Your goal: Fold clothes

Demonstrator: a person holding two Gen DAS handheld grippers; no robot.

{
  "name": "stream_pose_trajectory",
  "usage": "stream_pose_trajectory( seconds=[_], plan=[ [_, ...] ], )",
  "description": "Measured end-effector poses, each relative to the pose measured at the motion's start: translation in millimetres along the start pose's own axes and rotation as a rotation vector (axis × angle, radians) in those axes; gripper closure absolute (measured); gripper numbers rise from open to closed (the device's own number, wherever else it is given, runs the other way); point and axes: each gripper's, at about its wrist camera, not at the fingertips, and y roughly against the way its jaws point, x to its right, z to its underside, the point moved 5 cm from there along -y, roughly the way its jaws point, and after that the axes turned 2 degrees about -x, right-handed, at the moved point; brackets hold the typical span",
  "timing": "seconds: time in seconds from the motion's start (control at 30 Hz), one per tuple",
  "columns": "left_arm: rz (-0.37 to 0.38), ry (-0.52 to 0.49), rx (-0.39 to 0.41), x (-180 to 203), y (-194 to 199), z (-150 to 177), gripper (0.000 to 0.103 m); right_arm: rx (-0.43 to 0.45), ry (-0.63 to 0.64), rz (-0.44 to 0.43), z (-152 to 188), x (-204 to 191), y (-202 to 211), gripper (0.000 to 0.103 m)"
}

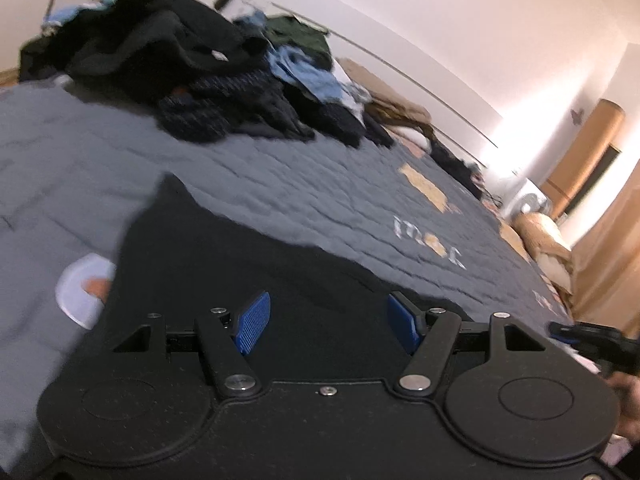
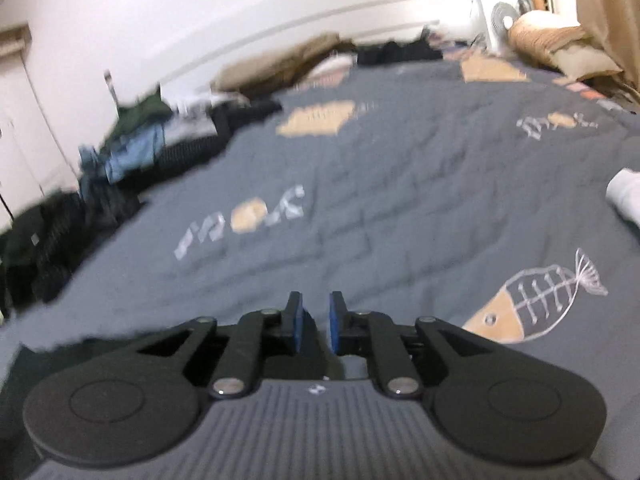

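A black garment (image 1: 224, 248) lies spread flat on the grey quilted bedspread (image 1: 320, 184). My left gripper (image 1: 328, 320) hovers low over its near part, jaws wide open, with the cloth showing beneath and between the blue pads (image 1: 252, 320) but not pinched. In the right wrist view the right gripper (image 2: 316, 326) hangs over bare quilt (image 2: 400, 200), its pads only a narrow gap apart with nothing between them. The black garment's edge (image 2: 80, 350) shows just left of and under that gripper.
A heap of dark and light-blue unfolded clothes (image 1: 180, 68) (image 2: 120, 160) covers the far left of the bed. Pillows (image 2: 560, 40) and a white fan (image 2: 500, 16) stand at the far right. A white object (image 2: 624, 196) lies at the right edge.
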Motion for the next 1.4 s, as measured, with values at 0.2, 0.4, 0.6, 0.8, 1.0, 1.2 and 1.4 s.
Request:
stream_pose_trajectory(
  seconds=[0.2,0.4,0.6,0.8,1.0,1.2,1.4],
  plan=[
    [-0.128,-0.052,0.053,-36,16,-35,0.039,-0.017,0.004,-0.111,8,-38,15,0.078],
    [-0.197,-0.047,0.003,-88,1,-57,0.045,-0.051,0.005,-0.141,33,-68,30,0.071],
    [-0.097,0.093,-0.042,-131,-13,-64,0.063,-0.041,-0.003,-0.169,46,-72,39,0.069],
    [-0.031,0.081,-0.113,-132,-46,-66,0.059,-0.056,-0.035,-0.171,49,-73,22,0.069],
    [-0.038,0.048,-0.155,-131,-79,-65,0.091,-0.076,-0.009,-0.191,52,-85,9,0.069],
    [-0.199,-0.326,0.003,-81,-69,-74,0.099,-0.093,-0.023,-0.193,54,-87,-2,0.069],
    [-0.258,-0.425,-0.059,-67,-79,-62,0.094,-0.111,-0.001,-0.214,57,-95,-3,0.069]
  ],
)
